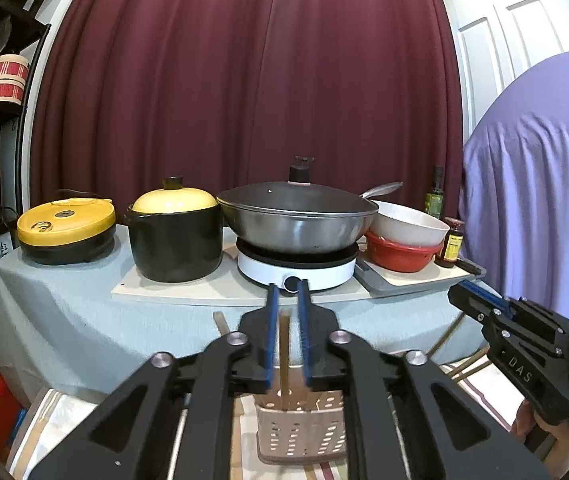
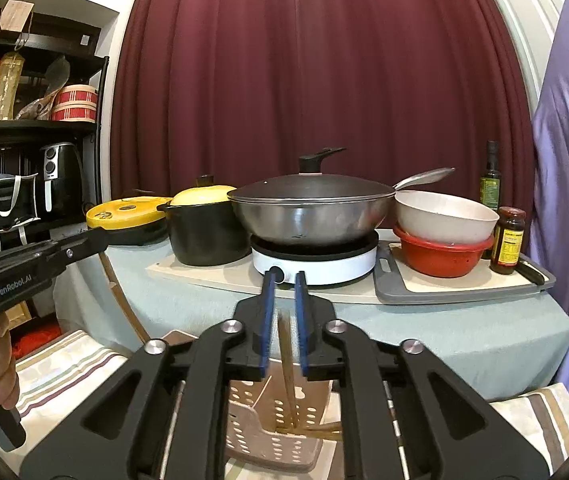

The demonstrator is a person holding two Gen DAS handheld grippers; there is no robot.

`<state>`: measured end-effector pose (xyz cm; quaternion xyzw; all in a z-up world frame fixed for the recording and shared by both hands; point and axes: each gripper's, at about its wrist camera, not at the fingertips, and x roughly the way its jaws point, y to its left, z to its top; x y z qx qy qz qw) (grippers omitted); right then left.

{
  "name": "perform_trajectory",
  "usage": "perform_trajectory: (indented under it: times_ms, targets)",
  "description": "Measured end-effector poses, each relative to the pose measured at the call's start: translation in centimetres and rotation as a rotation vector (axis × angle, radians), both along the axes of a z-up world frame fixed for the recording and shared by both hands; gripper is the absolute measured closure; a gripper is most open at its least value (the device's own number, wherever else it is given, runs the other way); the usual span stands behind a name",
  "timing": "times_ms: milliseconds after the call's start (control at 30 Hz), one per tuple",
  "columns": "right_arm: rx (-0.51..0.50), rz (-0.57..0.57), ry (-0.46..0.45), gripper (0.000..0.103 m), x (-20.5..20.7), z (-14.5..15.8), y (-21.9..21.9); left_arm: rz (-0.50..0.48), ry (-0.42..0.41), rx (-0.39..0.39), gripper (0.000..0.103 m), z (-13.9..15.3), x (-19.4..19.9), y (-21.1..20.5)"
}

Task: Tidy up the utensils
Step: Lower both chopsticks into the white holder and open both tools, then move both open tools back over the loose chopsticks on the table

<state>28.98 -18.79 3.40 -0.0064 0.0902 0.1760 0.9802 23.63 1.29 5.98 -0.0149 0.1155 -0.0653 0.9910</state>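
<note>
A beige perforated utensil holder (image 1: pixel 300 428) stands on a striped cloth below both grippers; it also shows in the right wrist view (image 2: pixel 276 428). My left gripper (image 1: pixel 287 292) hangs above it, its blue pads slightly apart, with a wooden stick (image 1: pixel 284 344) standing up between the jaws from the holder. My right gripper (image 2: pixel 283 280) is above the same holder, also slightly apart, with a wooden stick (image 2: pixel 286 360) rising between its jaws. Whether either stick is pinched is unclear. Each gripper shows in the other's view, the right one (image 1: pixel 484 308) and the left one (image 2: pixel 44 256).
A round table with a pale cloth (image 1: pixel 64 312) carries a yellow-lidded cooker (image 1: pixel 66 228), a black pot with yellow lid (image 1: pixel 176 232), a lidded wok (image 1: pixel 296 216) on a white hotplate, stacked bowls (image 1: pixel 404 240) on a tray and sauce bottles (image 2: pixel 506 240). A shelf (image 2: pixel 36 128) stands left.
</note>
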Motion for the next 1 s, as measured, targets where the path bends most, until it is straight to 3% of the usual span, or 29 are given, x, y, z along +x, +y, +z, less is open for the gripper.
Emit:
perform_trajectory:
  times_ms: [67, 100, 367, 533, 1000]
  targets:
    - [-0.003, -0.009, -0.012, 0.077, -0.8, 0.2, -0.1, 0.006, -0.006, 0.002, 0.068, 0.0, -0.6, 0.1]
    - [-0.008, -0.012, -0.015, 0.077, -1.3, 0.2, -0.1, 0.004, -0.009, 0.0, 0.066, 0.0, -0.9, 0.1]
    - [-0.028, -0.031, -0.041, 0.076, -5.8, 1.2, -0.9, 0.017, -0.009, 0.016, 0.064, -0.2, -4.4, 0.3]
    - [-0.028, -0.049, -0.042, 0.068, -9.8, 0.8, -1.8, 0.048, -0.021, 0.024, 0.059, -0.9, -7.9, 0.2]
    - [-0.087, -0.094, 0.066, 0.068, -20.6, -8.3, -3.1, 0.101, 0.077, 0.053, 0.059, -8.1, -16.0, -0.6]
